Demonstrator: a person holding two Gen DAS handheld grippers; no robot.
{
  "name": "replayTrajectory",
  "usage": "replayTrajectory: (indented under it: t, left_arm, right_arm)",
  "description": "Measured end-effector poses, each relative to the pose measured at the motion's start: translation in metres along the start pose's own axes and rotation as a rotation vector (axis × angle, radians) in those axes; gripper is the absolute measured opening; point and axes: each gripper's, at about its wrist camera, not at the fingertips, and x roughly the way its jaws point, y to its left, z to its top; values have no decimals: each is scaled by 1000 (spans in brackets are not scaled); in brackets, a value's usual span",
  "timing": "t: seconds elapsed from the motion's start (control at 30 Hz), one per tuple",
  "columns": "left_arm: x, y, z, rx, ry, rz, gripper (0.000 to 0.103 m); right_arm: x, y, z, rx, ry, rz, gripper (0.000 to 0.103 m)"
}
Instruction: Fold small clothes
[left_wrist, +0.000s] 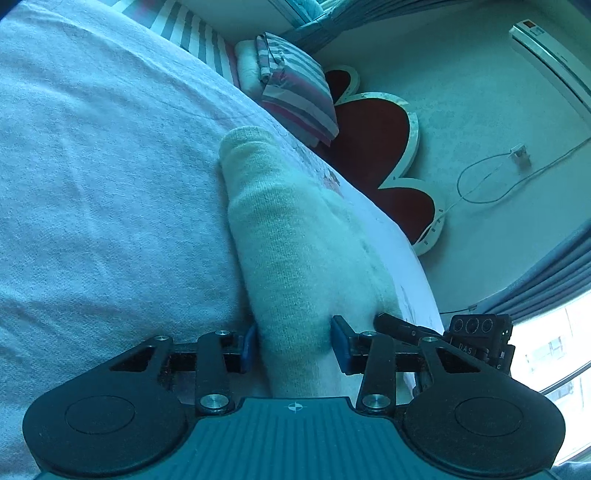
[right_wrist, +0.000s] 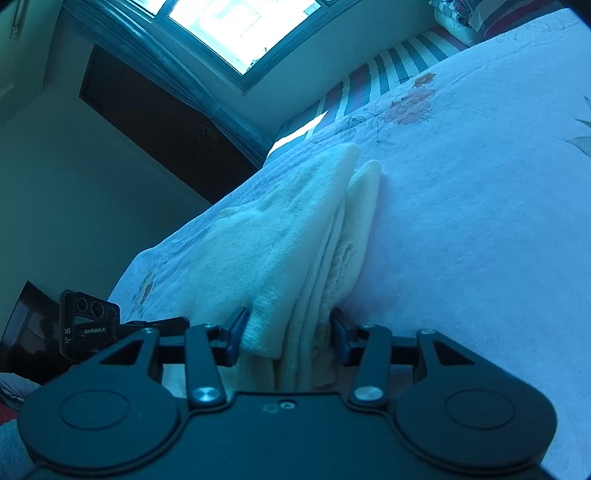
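Observation:
A cream knitted garment (left_wrist: 291, 240) lies folded into a long narrow bundle on the pale bed sheet (left_wrist: 92, 166). My left gripper (left_wrist: 295, 349) is shut on its near end, with both blue pads pressed against the fabric. In the right wrist view the same garment (right_wrist: 295, 229) shows several stacked layers and a ribbed edge. My right gripper (right_wrist: 288, 339) is shut on that near edge, with cloth bunched between its fingers. Each gripper's body shows at the edge of the other's view, close beside it.
A striped pillow (left_wrist: 295, 85) and a red flower-shaped cushion (left_wrist: 373, 147) sit at the head of the bed. The bed edge drops off beside the garment. A wall air conditioner (left_wrist: 546, 62), a bright window (right_wrist: 236, 26) and a dark doorway (right_wrist: 166, 125) are behind.

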Motion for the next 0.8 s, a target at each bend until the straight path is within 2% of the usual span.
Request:
replayTrajectory:
  t: [0.17,0.33,0.53,0.8]
  left_arm:
    - [8,-4,-1,11,-17,19,42]
    - [13,-33,-9,137,-54,144,36]
    - [9,-67,-5,226,-63,241,30]
    - [-16,-86,2,275,-92,215,29]
  right_arm:
    - [2,7,-3,-49,-16,-30,39]
    - [0,9,-9,-59,-40,-49,36]
    - [-7,26,-9,-96,-49,-91,31]
    - [-23,52,-10,-121,-88,-97,30]
